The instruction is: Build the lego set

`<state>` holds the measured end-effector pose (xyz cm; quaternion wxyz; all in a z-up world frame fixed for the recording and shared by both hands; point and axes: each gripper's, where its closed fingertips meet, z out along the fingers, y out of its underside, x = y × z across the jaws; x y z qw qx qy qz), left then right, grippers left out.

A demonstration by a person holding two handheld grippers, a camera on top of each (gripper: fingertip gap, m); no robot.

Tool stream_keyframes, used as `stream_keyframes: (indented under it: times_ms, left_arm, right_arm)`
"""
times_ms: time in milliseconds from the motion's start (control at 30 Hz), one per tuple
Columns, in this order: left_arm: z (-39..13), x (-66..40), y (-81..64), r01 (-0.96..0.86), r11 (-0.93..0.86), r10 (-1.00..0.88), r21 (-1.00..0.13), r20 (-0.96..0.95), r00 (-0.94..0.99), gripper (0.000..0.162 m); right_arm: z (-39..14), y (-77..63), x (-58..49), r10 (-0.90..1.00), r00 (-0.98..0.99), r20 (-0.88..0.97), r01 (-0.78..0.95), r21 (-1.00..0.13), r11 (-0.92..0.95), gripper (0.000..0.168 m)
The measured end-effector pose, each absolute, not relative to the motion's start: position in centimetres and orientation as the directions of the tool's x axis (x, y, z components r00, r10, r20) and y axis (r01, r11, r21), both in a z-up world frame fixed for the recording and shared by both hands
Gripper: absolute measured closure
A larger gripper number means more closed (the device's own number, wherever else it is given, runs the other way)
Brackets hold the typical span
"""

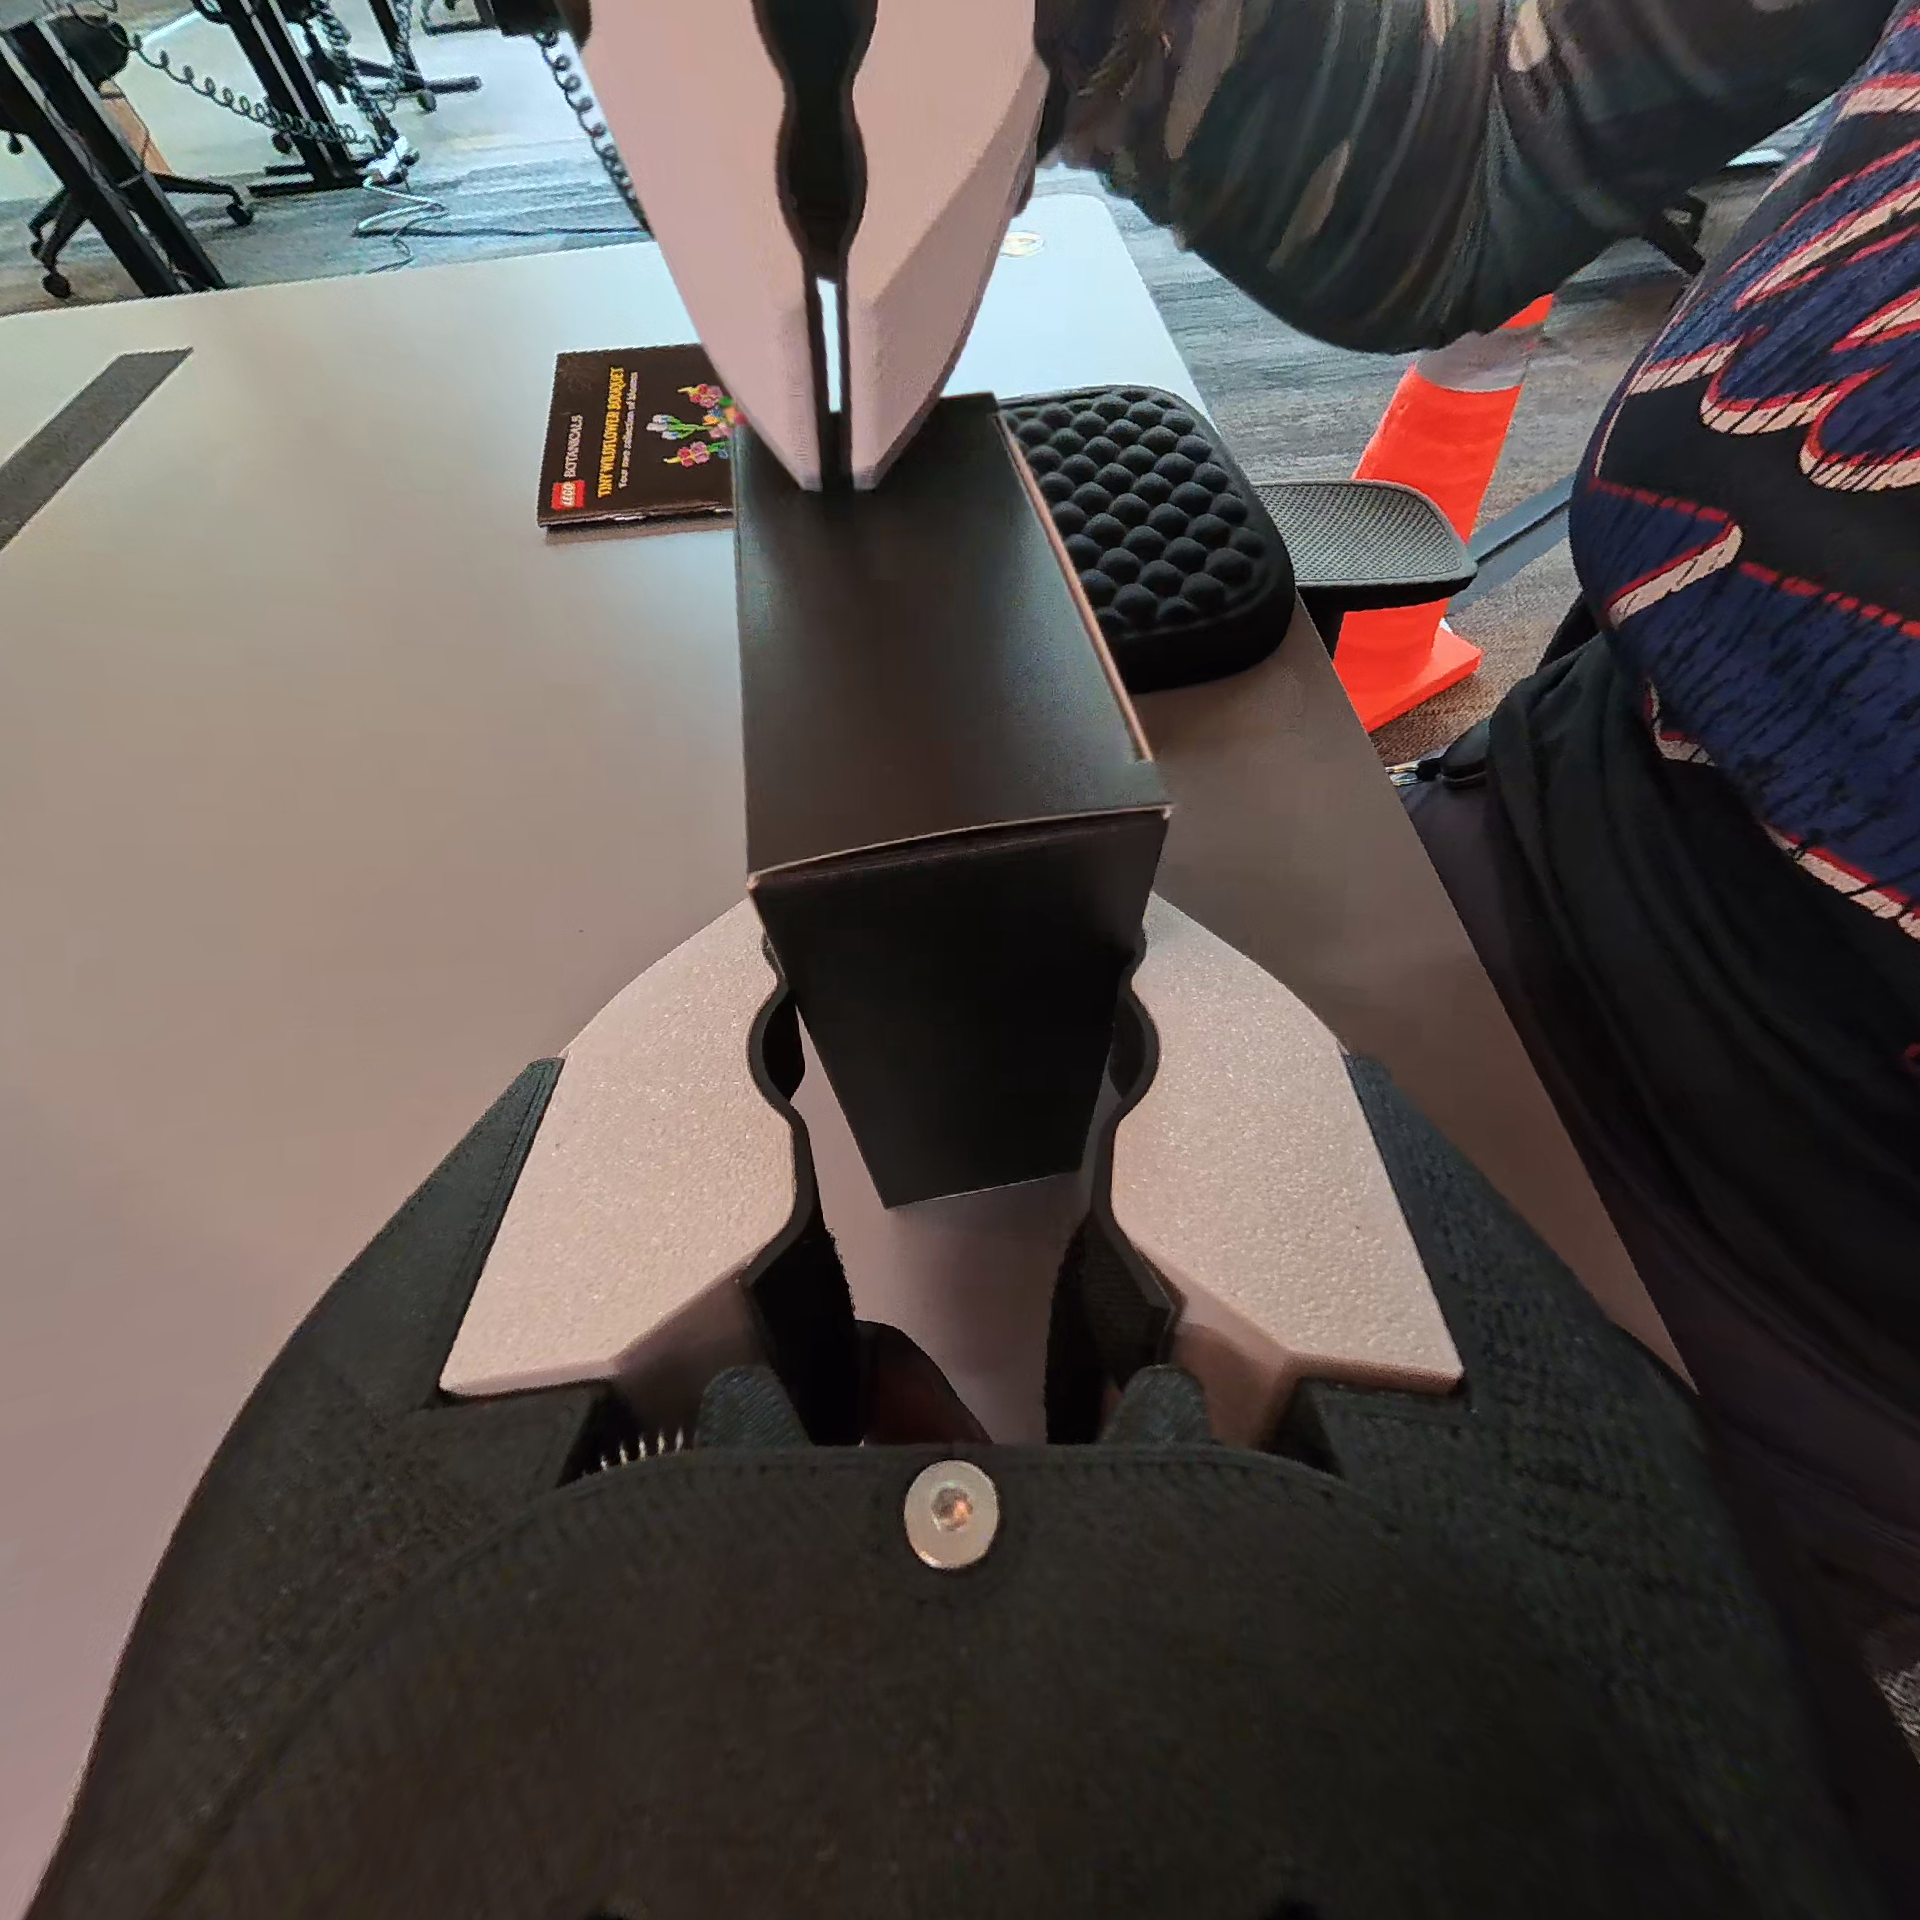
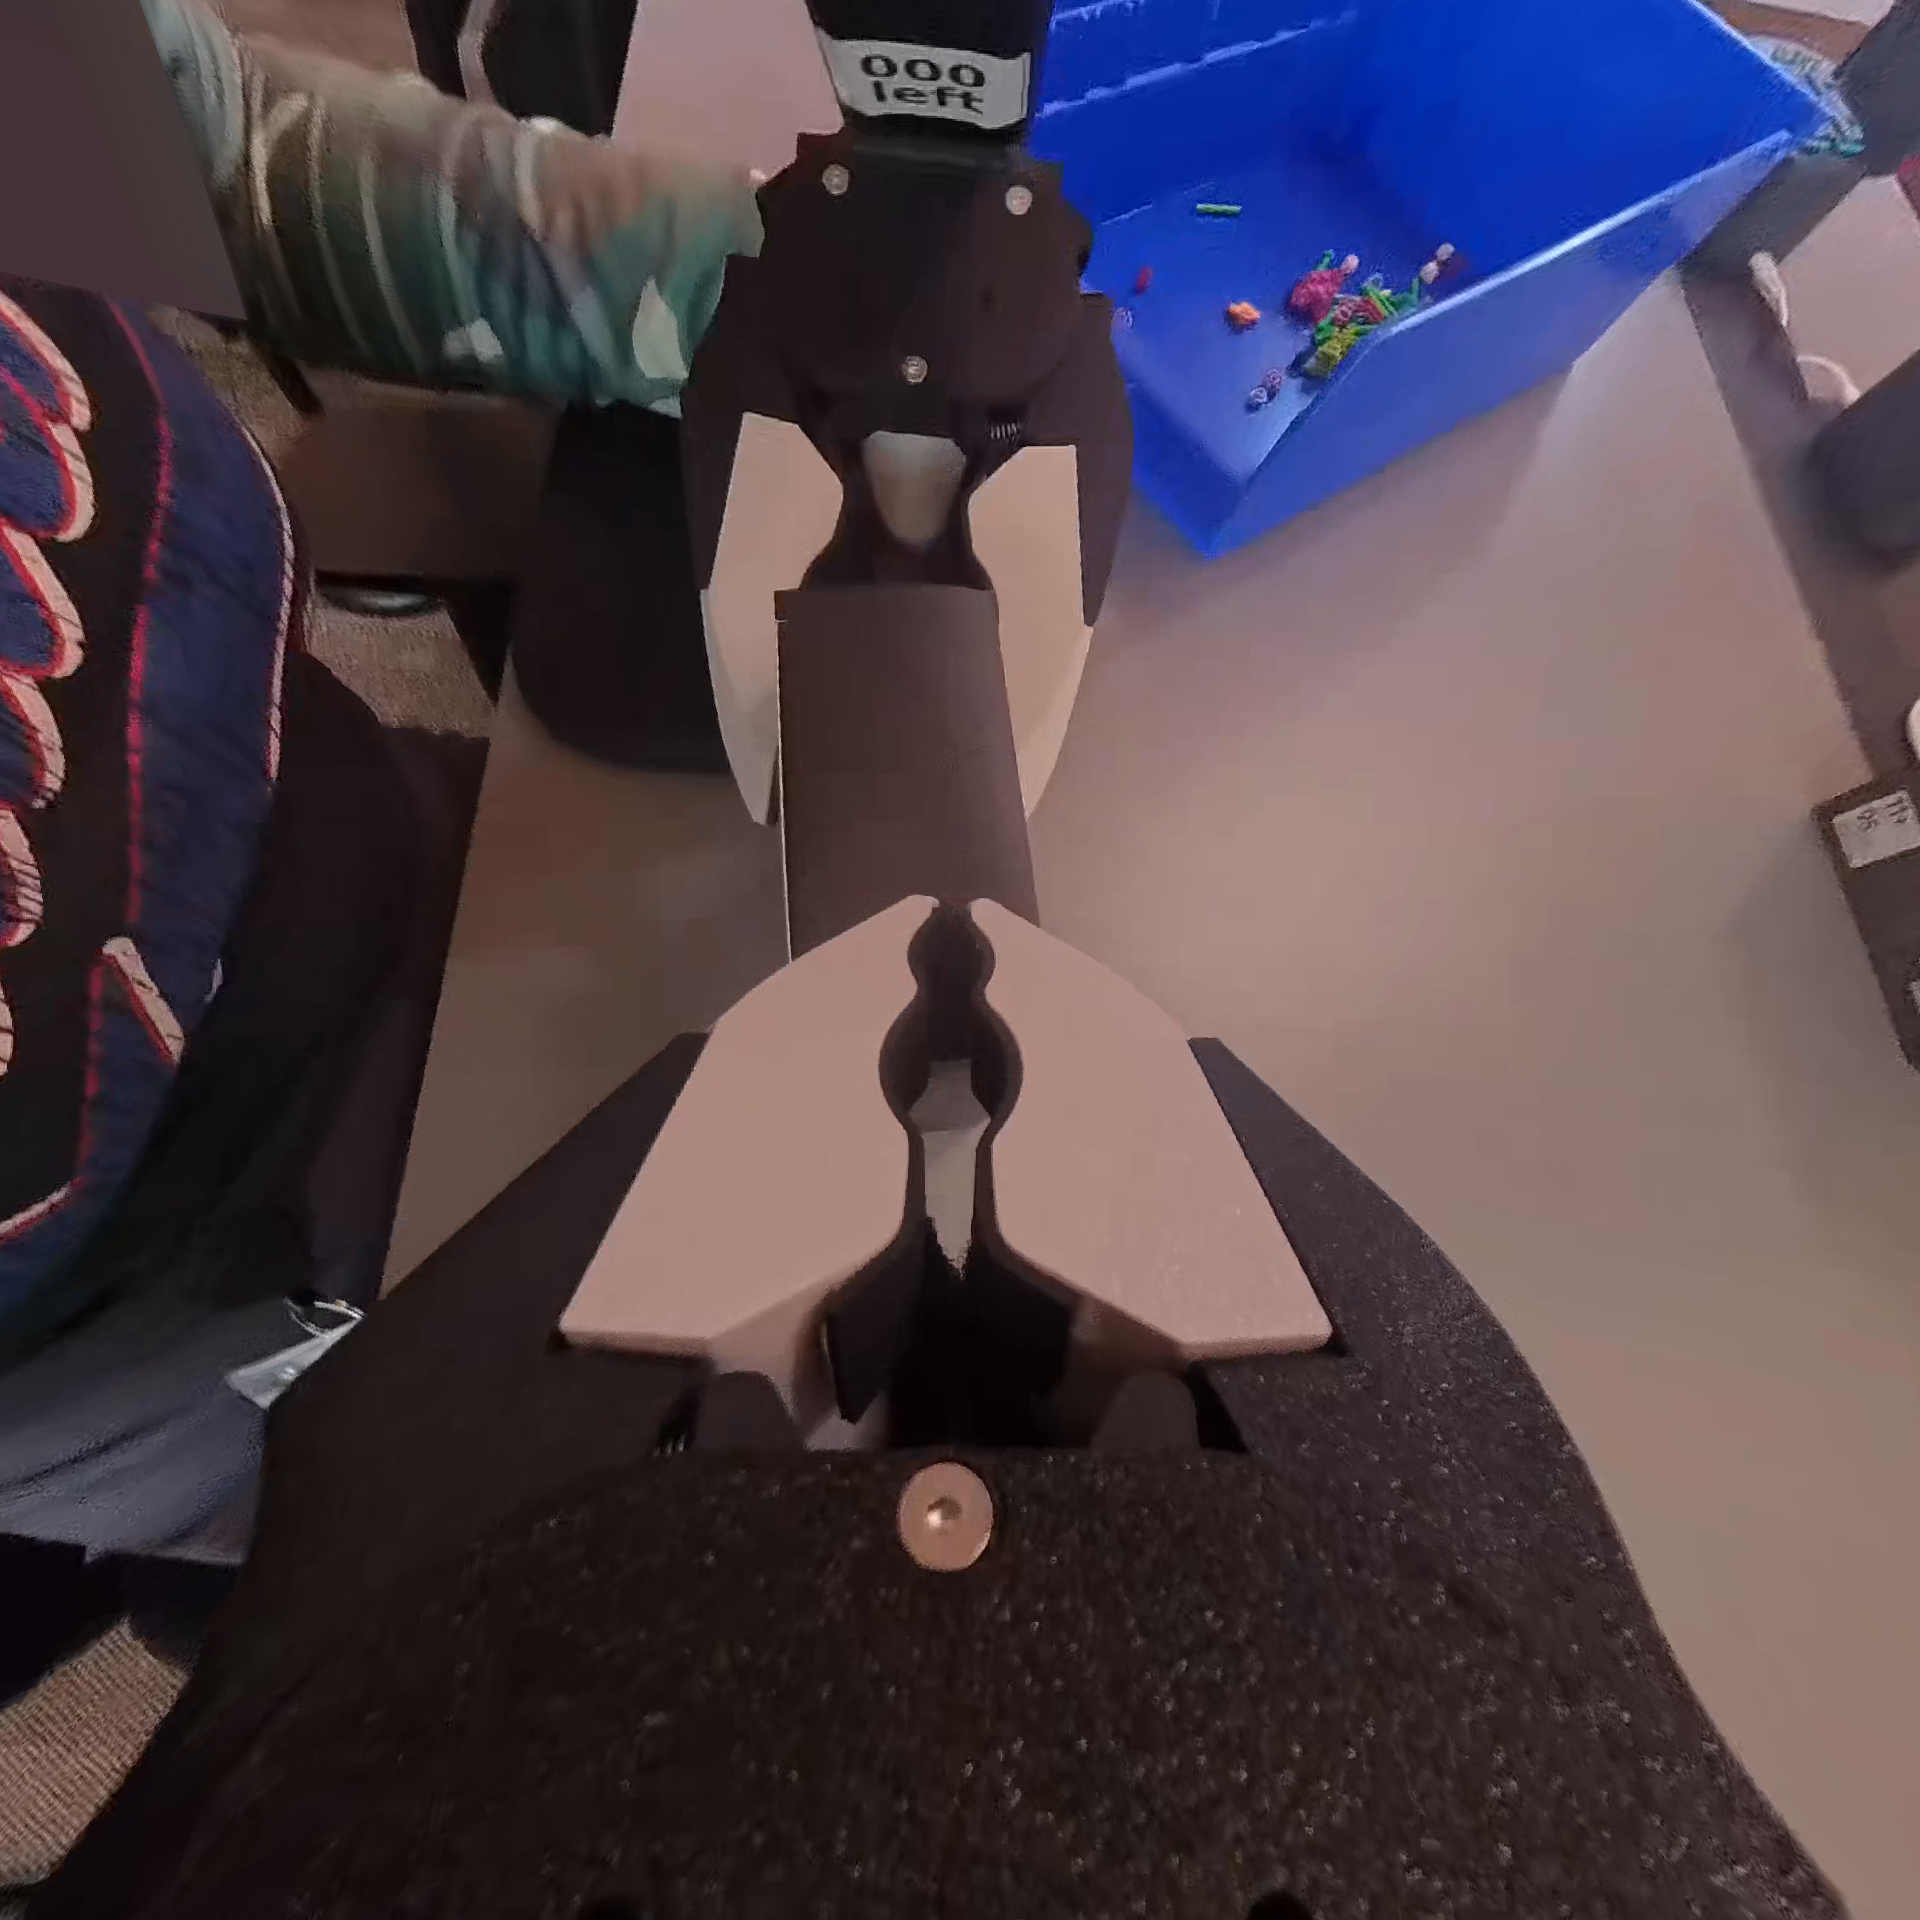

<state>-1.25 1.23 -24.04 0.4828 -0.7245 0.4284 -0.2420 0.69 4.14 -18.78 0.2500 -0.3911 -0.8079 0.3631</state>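
Observation:
A long black cardboard box point(image 1: 925, 644) is held level a little above the table. My left gripper point(image 1: 956, 935) is shut on its near end, one finger on each side. My right gripper point(image 1: 831, 480) comes down from above. Its jaws are shut at the top of the box's far end, with what looks like a thin cardboard edge pinched between the tips. In the right wrist view the box point(image 2: 883, 675) runs from my right gripper point(image 2: 951, 906) to the left gripper point(image 2: 896, 812). A blue bin point(image 2: 1558, 125) holds several small coloured lego pieces point(image 2: 1340, 301).
A dark instruction booklet point(image 1: 634, 442) lies on the table point(image 1: 312, 727) beyond the box. A black bumpy wrist rest point(image 1: 1143, 530) sits at the table's right edge. An orange cone point(image 1: 1434, 499) stands on the floor. A person's body point(image 1: 1714, 831) is close on the right. Tip to tip, the grippers are about 7 cm apart.

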Motion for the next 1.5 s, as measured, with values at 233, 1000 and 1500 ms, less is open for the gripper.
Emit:
stream_keyframes:
  times_ms: [233,1000,1500]
  left_arm:
    - [-24.0,-1.3,1.2,-0.381,-0.161,-0.848,-0.910,-0.070,0.526,0.105]
    - [-20.0,-1.9,2.3,-0.073,0.105,-0.719,-0.992,-0.126,0.683,0.084]
    - [-20.9,-2.6,2.4,-0.028,0.042,-0.760,-0.999,-0.050,0.648,0.085]
  right_arm:
    - [-17.6,5.1,1.6,0.858,-0.509,0.068,0.334,-0.903,0.269,0.100]
    - [-17.4,25.6,-2.9,0.953,-0.299,0.054,0.278,-0.950,0.141,0.115]
    - [-22.4,46.4,-8.5,0.997,0.004,-0.074,0.258,-0.963,-0.072,0.115]
